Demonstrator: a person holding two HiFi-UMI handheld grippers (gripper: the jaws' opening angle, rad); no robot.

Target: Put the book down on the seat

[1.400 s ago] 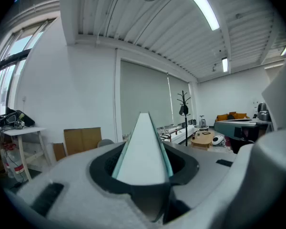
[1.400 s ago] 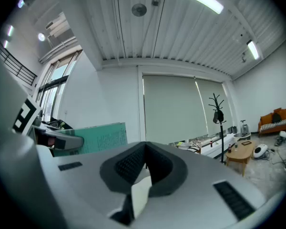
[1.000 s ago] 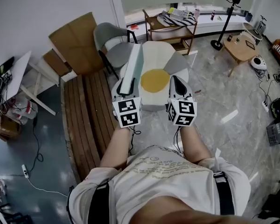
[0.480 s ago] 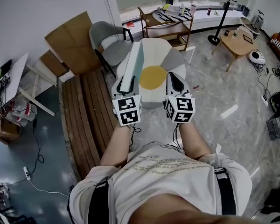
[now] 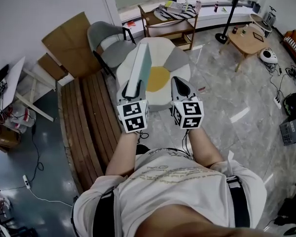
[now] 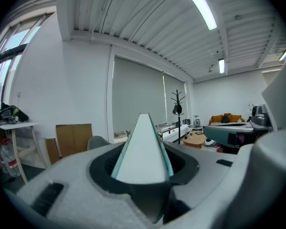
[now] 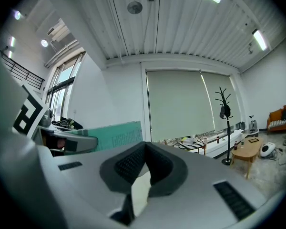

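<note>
Overhead, left hand-held gripper [image 5: 131, 87] pinching teal book [image 5: 140, 65] on edge over round seat [image 5: 178, 62], right hand-held gripper [image 5: 177, 81] pressed together, empty.

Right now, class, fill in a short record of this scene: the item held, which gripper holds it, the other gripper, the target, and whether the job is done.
held item: book, thin, teal cover, standing on edge
holder: left gripper, jaws clamped on the book's near end
other gripper: right gripper, jaws together, nothing between them
target: round seat with a yellow centre, on the floor ahead
book down: not yet, it is held above the seat
</note>
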